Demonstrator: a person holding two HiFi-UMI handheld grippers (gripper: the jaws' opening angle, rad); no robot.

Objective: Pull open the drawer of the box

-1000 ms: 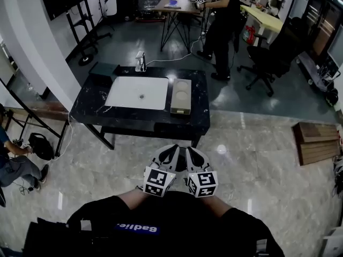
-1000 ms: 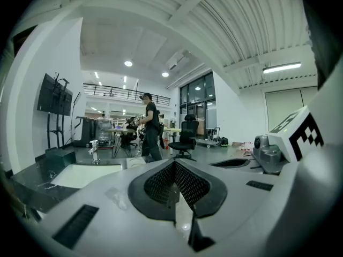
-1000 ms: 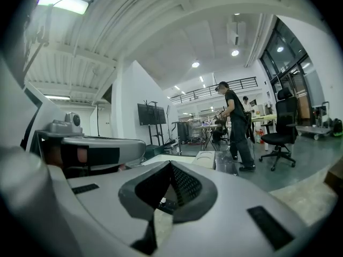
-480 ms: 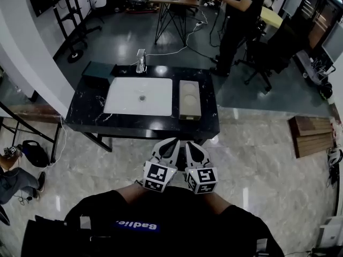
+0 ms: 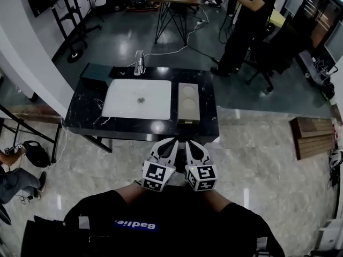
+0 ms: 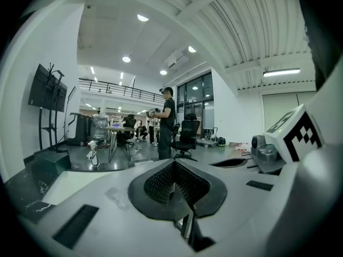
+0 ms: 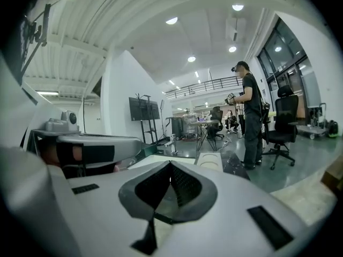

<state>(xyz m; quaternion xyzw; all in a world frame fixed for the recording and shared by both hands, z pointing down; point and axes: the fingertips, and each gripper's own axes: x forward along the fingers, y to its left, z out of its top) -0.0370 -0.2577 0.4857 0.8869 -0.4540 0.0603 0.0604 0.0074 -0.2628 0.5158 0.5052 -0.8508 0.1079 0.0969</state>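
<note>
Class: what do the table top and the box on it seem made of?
Table top: likely polished black stone, perhaps marble; white veins, glossy glints. Box: matte beige, maybe wood or plastic; no shine, too small to settle.

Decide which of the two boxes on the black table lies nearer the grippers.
The pale beige box, right of the white sink, close to the front edge of the table. The dark green box sits at the far left corner.
</note>
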